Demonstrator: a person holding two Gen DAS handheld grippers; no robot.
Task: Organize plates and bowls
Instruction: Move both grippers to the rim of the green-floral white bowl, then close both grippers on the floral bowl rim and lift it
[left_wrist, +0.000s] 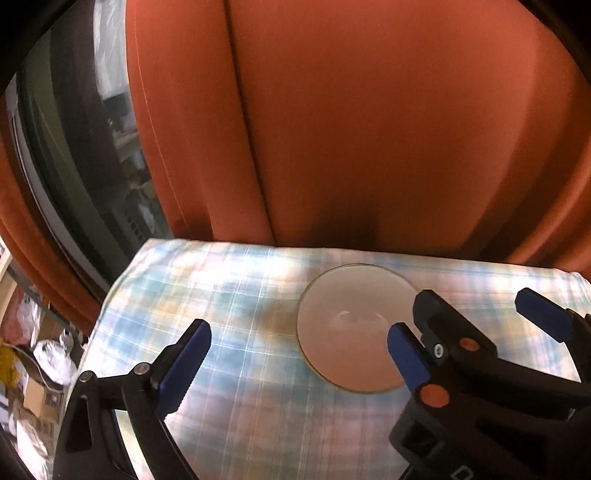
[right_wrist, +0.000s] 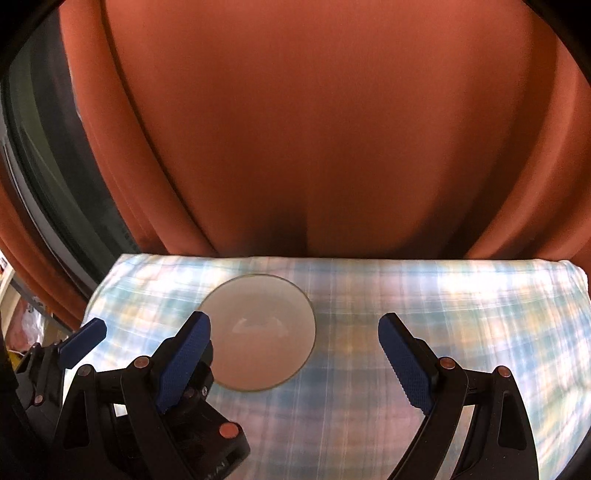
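Observation:
A pale round bowl (left_wrist: 351, 325) sits on the plaid cloth; it also shows in the right wrist view (right_wrist: 262, 328). My left gripper (left_wrist: 299, 354) is open and empty, its right finger by the bowl's near right rim. My right gripper (right_wrist: 295, 354) is open and empty, its left finger over the bowl's near left side. The right gripper (left_wrist: 476, 325) shows at the right of the left wrist view, and the left gripper (right_wrist: 147, 343) at the lower left of the right wrist view. No plates are in view.
A blue, white and yellow plaid cloth (left_wrist: 236, 306) covers the table (right_wrist: 443, 314). An orange curtain (left_wrist: 369, 129) hangs right behind the far edge. A dark window frame (left_wrist: 74, 147) and clutter (left_wrist: 37, 350) lie at the left.

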